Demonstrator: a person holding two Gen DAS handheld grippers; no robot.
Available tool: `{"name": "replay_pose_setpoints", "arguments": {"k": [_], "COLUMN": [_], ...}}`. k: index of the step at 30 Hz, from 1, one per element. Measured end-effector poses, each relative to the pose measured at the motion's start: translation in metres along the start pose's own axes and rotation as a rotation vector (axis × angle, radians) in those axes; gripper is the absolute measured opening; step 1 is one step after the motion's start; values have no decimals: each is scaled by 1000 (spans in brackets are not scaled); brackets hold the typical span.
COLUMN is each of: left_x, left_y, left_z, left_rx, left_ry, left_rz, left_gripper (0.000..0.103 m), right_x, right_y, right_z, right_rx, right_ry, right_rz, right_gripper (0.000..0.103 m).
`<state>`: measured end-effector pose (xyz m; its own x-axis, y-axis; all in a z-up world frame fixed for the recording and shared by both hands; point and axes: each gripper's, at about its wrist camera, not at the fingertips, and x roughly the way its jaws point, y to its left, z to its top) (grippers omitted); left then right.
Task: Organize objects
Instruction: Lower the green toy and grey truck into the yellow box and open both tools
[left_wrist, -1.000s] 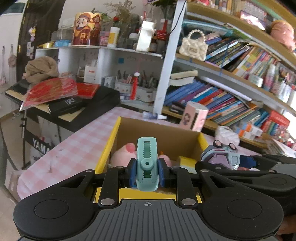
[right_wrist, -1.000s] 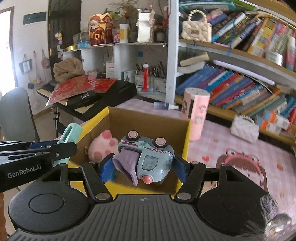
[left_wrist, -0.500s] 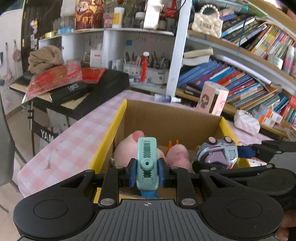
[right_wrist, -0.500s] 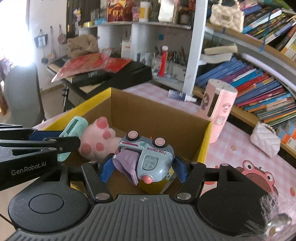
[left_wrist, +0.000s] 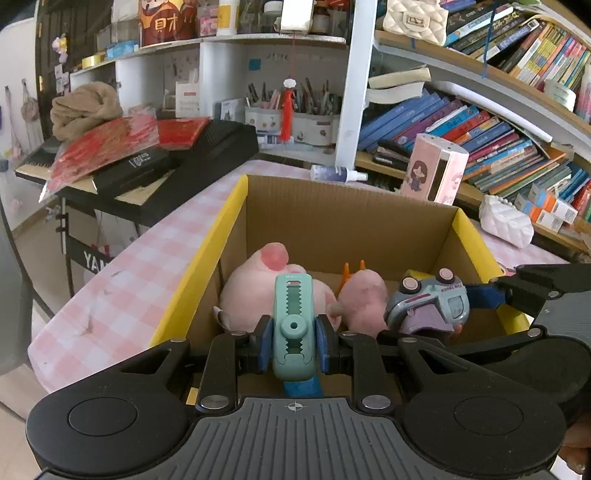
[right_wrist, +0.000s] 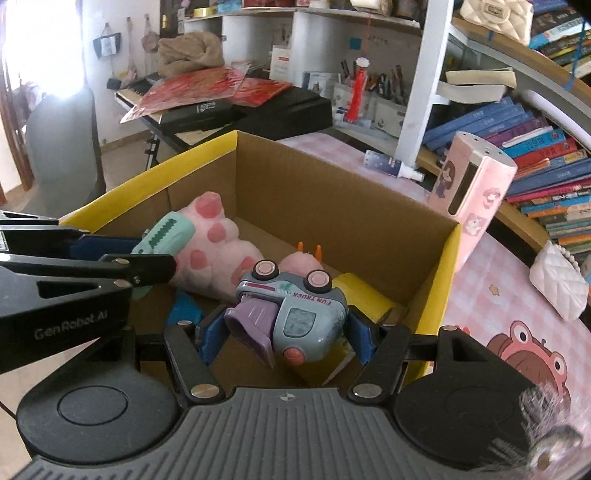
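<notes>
Both grippers have sunk toward the cardboard box (left_wrist: 347, 214) since the earlier frame, so its inside now fills more of each view. At the box's left side, the left gripper (left_wrist: 293, 339) is clamped on the mint green clip (left_wrist: 293, 325), over the pink plush (left_wrist: 251, 291). At its right side, the right gripper (right_wrist: 284, 332) grips the toy truck (right_wrist: 295, 314) upside down, above the box floor. Release looks next.
</notes>
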<state>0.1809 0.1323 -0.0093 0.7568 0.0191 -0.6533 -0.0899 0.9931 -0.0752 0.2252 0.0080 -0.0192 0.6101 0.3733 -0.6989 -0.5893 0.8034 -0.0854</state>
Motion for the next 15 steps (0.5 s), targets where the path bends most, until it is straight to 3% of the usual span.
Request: {"name": "replay_pose_setpoints", "arguments": {"k": [15], "left_x": [4], "left_y": [-1], "left_z": [0], "left_rx": [13], "left_ry": [7], "left_rz": [4], "left_gripper": [24], "right_x": [4], "right_y": [0], "right_z": [1], "right_rx": [-42], "right_ry": [3], "right_rz": [-4], "right_gripper": [66]}}
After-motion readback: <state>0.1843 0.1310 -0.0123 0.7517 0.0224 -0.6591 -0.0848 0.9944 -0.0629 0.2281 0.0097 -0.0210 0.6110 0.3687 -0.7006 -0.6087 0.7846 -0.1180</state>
